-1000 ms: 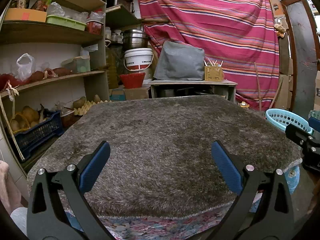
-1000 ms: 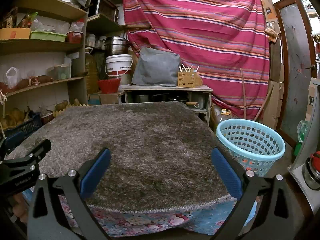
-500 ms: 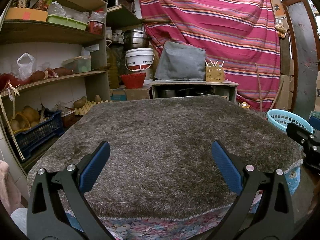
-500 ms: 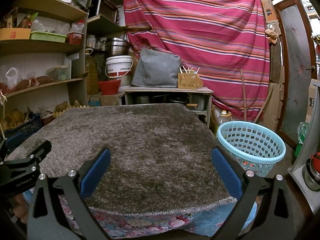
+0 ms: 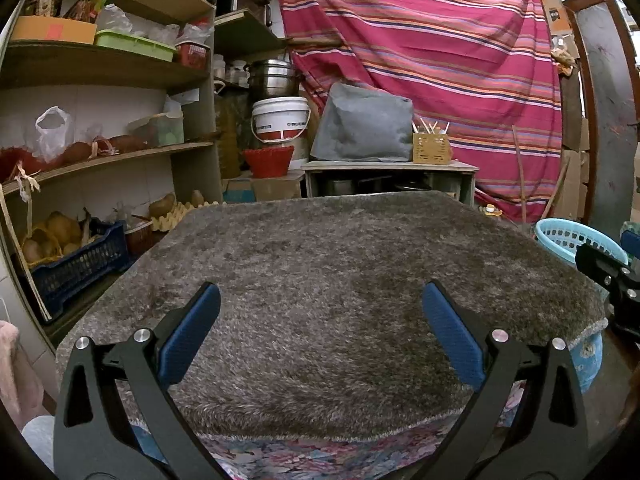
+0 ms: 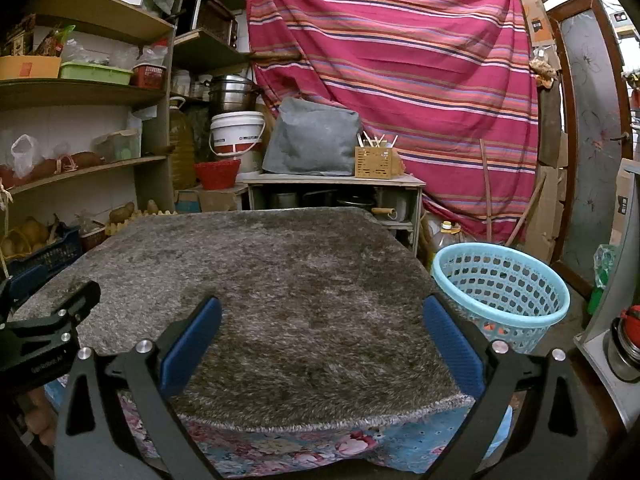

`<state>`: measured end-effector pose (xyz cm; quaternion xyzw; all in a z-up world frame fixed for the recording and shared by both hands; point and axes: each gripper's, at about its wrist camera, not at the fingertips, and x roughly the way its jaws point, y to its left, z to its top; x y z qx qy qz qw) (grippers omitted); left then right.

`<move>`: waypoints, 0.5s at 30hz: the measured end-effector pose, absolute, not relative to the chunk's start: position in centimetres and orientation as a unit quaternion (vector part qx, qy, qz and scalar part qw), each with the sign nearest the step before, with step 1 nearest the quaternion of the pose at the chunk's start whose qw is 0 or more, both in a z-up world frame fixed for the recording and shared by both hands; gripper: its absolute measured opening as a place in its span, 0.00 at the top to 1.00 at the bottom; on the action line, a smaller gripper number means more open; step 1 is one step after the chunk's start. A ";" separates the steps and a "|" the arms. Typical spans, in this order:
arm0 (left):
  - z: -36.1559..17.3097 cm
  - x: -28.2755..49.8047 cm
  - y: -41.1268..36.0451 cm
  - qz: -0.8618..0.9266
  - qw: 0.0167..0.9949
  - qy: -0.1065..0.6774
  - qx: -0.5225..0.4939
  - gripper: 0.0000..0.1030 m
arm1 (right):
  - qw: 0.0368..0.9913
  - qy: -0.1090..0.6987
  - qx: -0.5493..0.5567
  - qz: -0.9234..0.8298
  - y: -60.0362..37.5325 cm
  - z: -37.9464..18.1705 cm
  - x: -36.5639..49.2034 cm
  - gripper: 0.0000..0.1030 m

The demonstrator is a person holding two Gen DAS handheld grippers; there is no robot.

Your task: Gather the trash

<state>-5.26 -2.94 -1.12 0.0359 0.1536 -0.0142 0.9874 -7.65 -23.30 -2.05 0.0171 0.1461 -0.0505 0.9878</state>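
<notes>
A table covered with a shaggy grey-brown rug [image 5: 328, 272] fills both views; it also shows in the right wrist view [image 6: 280, 280]. No trash shows on it. A light blue plastic basket [image 6: 504, 292] stands on the floor right of the table; its rim shows in the left wrist view [image 5: 568, 236]. My left gripper [image 5: 320, 332] is open and empty over the table's near edge. My right gripper [image 6: 320, 332] is open and empty over the near right part. Each gripper's side shows at the edge of the other's view.
Wooden shelves [image 5: 100, 160] with bags, boxes and a blue crate [image 5: 76, 264] stand at the left. A low cabinet [image 6: 332, 196] with a grey cover, a white bucket [image 6: 238, 136] and a striped red cloth [image 6: 400, 80] are behind the table. A door [image 6: 588, 140] stands at right.
Both views have shifted very slightly; the grippers stay open and empty over the near edge of the table.
</notes>
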 end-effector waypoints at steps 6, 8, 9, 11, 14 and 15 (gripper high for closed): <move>-1.1 -5.3 -2.9 -0.014 0.988 0.152 0.036 0.05 | 0.988 0.146 0.017 -0.051 -23.1 -2.1 -7.6 0.04; -1.1 -5.3 -2.9 -0.015 0.987 0.153 0.036 0.05 | 0.988 0.147 0.017 -0.050 -23.1 -2.1 -7.6 0.04; -1.1 -5.2 -3.0 -0.015 0.987 0.154 0.038 0.05 | 0.988 0.148 0.018 -0.049 -23.1 -2.2 -7.5 0.04; -1.1 -5.2 -2.9 -0.015 0.987 0.153 0.038 0.05 | 0.988 0.148 0.018 -0.050 -23.0 -2.2 -7.6 0.04; -1.1 -5.0 -2.8 -0.013 0.987 0.154 0.036 0.05 | 0.988 0.148 0.018 -0.049 -22.9 -2.2 -7.5 0.04; -1.1 -5.0 -2.7 -0.011 0.987 0.155 0.036 0.05 | 0.988 0.148 0.019 -0.048 -22.9 -2.2 -7.5 0.04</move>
